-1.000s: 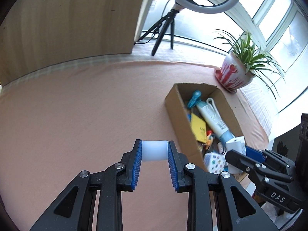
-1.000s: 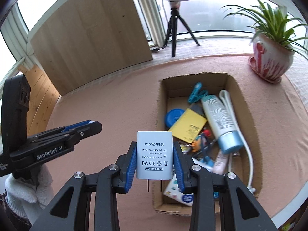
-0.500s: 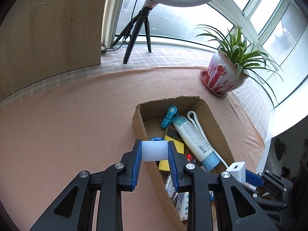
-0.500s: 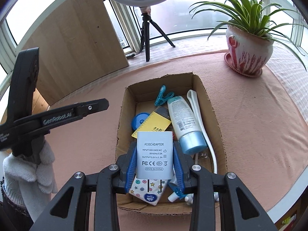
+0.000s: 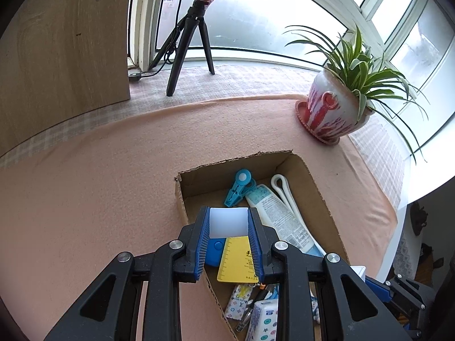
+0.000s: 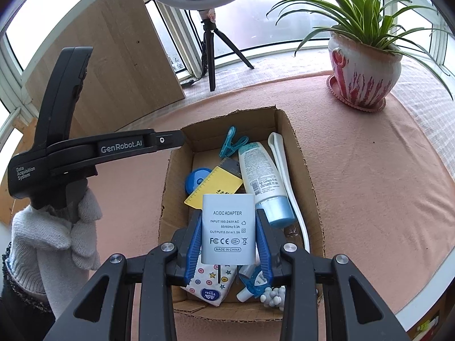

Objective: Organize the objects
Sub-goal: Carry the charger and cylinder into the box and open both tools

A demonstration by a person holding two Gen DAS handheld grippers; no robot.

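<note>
Gripping white AC/DC adapter [image 6: 227, 228], prongs down, over cardboard box [image 6: 310, 182].

The left gripper [image 5: 228, 227] is seen from its own camera with both blue-padded fingers [image 5: 200, 237] drawn in and pressed flat against the sides of a small white block [image 5: 227, 223], which is held at the fingertips. The right gripper [image 6: 227, 234] is likewise closed, its blue pads [image 6: 194, 240] clamped on the two sides of a white AC/DC adapter [image 6: 227, 228] that is kept upright between them, label facing the camera, prongs pointing down. In the right wrist view the left gripper's black body [image 6: 85, 153] is seen to the left, gripped from below by a hand in a white knitted glove [image 6: 54, 238].
</note>
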